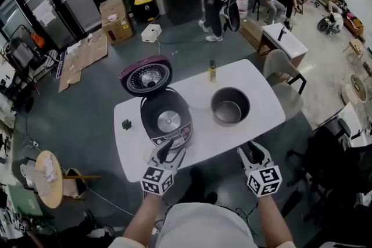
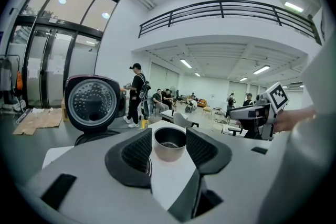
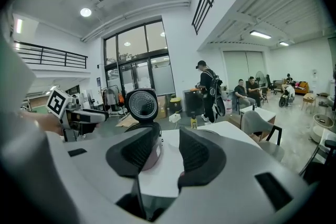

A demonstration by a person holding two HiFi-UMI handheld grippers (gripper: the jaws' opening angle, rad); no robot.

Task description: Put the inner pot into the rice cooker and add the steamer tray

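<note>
While the person is holding both tools over the table's near edge, the left gripper (image 1: pixel 165 151) is gaping with nothing between its pads, just at the near side of the open rice cooker (image 1: pixel 167 119). The right gripper (image 1: pixel 254 151) is also standing open and empty, further right. The inner pot (image 1: pixel 230 105) is sitting upright on the white table (image 1: pixel 261 81), right of the cooker and apart from both grippers. A small bottle (image 1: pixel 212 71) is standing at the far edge.

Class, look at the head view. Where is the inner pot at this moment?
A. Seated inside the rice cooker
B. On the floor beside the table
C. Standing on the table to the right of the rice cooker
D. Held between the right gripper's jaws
C: the inner pot stands on the white table, apart from the open, empty rice cooker on its left.
</note>
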